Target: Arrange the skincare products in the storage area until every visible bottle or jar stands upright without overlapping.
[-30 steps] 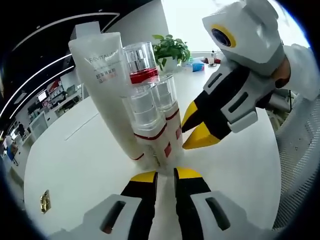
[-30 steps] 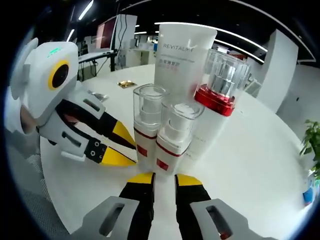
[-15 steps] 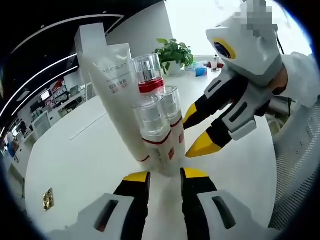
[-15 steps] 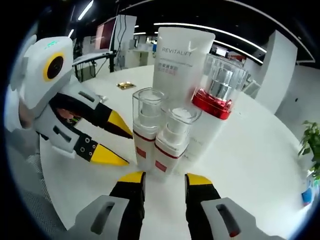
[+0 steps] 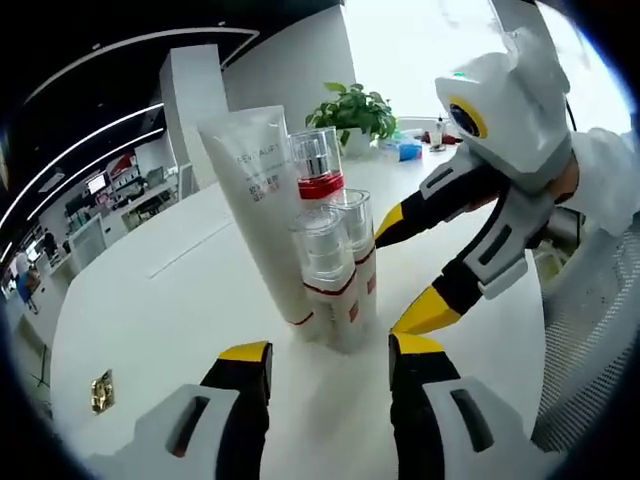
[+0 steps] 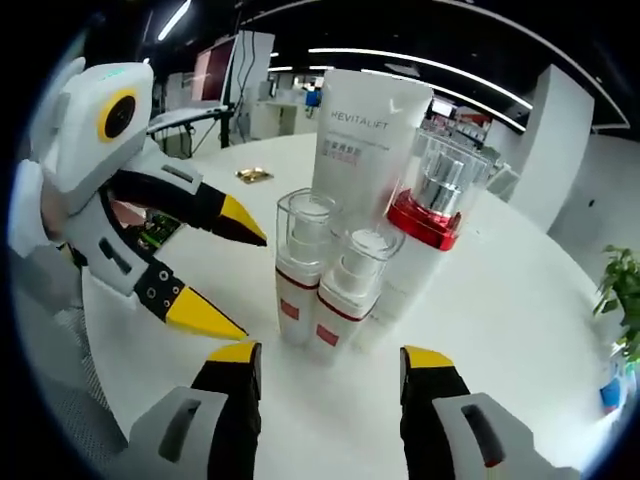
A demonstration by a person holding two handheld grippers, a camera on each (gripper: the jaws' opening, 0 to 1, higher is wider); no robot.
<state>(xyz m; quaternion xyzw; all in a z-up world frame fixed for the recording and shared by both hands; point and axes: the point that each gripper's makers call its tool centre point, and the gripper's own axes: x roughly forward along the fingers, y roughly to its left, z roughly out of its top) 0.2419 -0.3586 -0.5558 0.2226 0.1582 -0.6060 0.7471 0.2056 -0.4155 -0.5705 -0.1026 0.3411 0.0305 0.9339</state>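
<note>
Four skincare products stand upright in a tight cluster on the white round table [image 5: 150, 300]. They are a tall white Revitalift tube [image 5: 262, 200] [image 6: 365, 130], a clear-capped bottle with a red band [image 5: 318, 170] [image 6: 430, 215], and two small pump bottles [image 5: 325, 275] [image 5: 357, 245] [image 6: 303, 265] [image 6: 350, 295] in front. My left gripper [image 5: 330, 350] [image 6: 222, 265] is open, its jaws spread just short of the small bottles. On the other side of the cluster my right gripper [image 6: 328, 355] [image 5: 408, 268] is open too. Neither holds anything.
A potted plant [image 5: 350, 108] and a blue item [image 5: 405, 150] sit at the table's far edge. A small gold object [image 5: 101, 390] [image 6: 250, 175] lies on the tabletop away from the cluster. A person's white sleeve [image 5: 610, 180] is behind the right gripper. Office desks and a monitor [image 6: 215, 65] stand beyond.
Both grippers went from nearly shut to wide open and drew back a little from the bottles. The cluster has stayed upright in place.
</note>
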